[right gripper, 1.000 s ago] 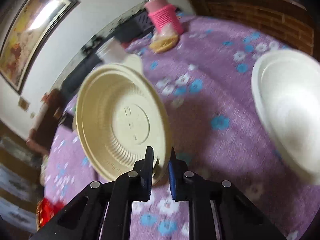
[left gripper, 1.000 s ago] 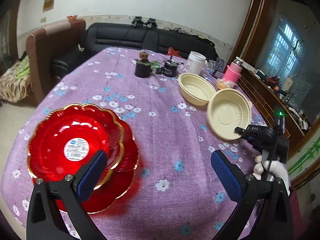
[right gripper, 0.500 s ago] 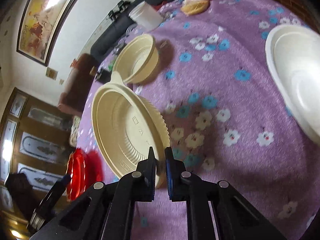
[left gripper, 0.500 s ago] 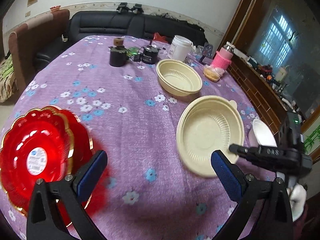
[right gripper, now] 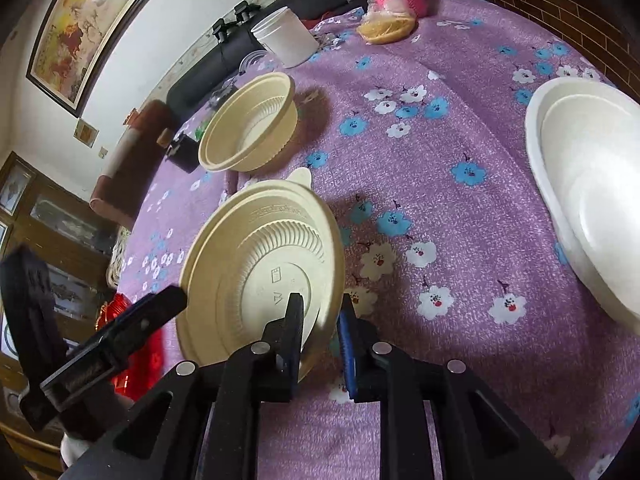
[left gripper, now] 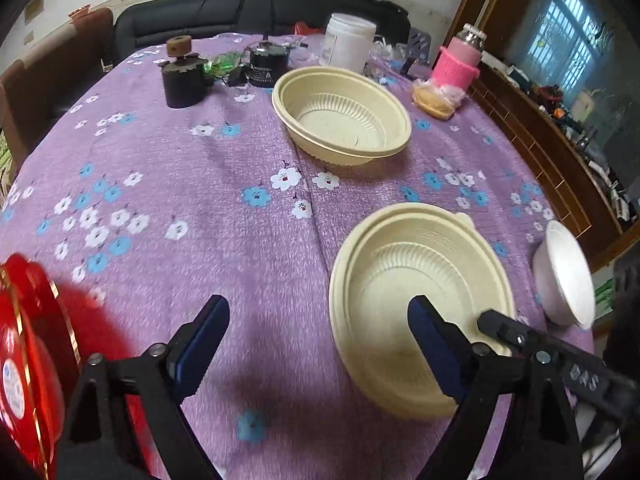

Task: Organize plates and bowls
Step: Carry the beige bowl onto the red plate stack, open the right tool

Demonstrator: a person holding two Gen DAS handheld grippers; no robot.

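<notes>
Left gripper point(left gripper: 318, 344) swung from the red scalloped glass plates point(left gripper: 28, 380) toward the shallow cream plastic bowl point(left gripper: 416, 300), jaws closing, empty. Right gripper point(right gripper: 320, 336) lowered that bowl onto the purple floral tablecloth point(left gripper: 200, 208), jaws opening around its rim.

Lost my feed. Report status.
Right gripper opening, jaws astride near cream bowl rim. Left gripper closing, empty, beside it. Second cream bowl beyond, path clear.
</notes>
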